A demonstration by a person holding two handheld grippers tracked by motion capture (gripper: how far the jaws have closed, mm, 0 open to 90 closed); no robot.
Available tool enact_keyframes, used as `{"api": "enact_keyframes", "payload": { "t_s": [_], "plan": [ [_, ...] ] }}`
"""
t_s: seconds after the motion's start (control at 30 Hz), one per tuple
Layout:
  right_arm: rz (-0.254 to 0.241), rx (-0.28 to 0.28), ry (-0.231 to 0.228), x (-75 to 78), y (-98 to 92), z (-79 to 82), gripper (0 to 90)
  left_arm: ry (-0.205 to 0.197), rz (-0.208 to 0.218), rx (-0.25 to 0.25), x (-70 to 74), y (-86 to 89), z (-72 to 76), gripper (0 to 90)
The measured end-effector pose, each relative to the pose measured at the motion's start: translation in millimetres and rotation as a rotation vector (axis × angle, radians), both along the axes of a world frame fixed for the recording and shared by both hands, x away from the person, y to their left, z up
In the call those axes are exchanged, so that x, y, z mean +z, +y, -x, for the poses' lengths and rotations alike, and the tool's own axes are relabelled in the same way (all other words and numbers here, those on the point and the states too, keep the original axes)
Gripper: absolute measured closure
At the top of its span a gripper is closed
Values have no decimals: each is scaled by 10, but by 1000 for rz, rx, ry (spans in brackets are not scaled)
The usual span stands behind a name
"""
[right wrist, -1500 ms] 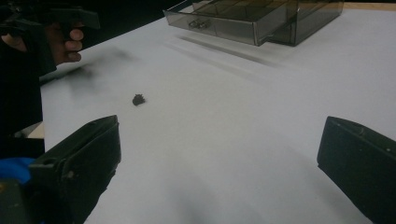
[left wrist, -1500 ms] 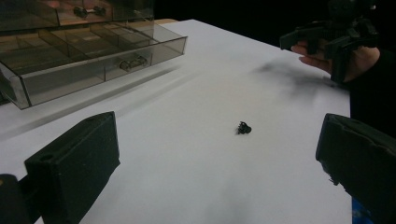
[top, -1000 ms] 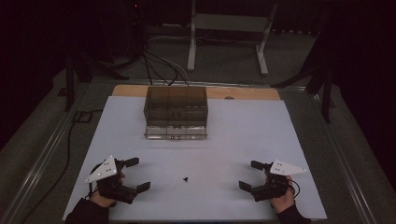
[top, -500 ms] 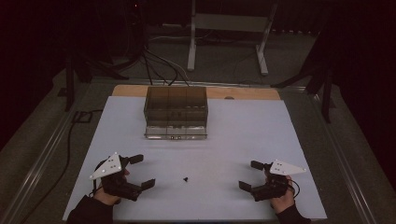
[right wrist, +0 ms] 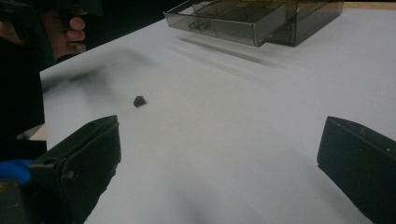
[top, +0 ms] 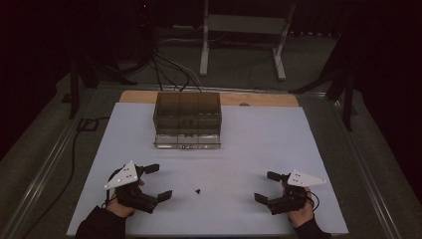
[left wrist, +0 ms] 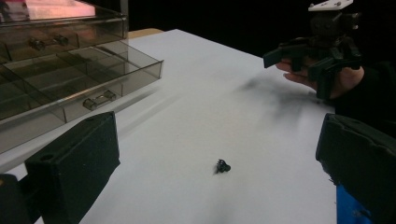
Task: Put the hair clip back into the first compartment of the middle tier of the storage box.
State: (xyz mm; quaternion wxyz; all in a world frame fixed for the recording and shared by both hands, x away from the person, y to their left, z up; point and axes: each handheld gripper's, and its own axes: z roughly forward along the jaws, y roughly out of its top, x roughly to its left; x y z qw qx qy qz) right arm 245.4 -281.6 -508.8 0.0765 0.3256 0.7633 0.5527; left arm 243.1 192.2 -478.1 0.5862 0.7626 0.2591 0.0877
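Tiny black plastic clip-like part (top: 198, 190) sits alone at lower centre of the white counter (top: 249, 144), between both grippers. It looks light, stiff, easy to flick away; I'd pinch its body squarely. Left gripper (top: 153, 182) fingers gape wide, empty; right gripper (top: 267, 186) likewise. Smoky transparent plastic drawer box (top: 187, 119) waits upper centre.

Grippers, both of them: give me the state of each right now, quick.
Left gripper: open, holding nothing.
Right gripper: open, holding nothing.
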Motion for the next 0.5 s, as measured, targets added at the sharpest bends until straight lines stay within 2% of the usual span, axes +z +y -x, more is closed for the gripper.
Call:
{"api": "enact_keyframes", "payload": {
  "t_s": [0.5],
  "plan": [
    [0, 2, -2, 3, -4, 2, 0, 5, -31, -45, -23, -261, -32, 6]
  ]
}}
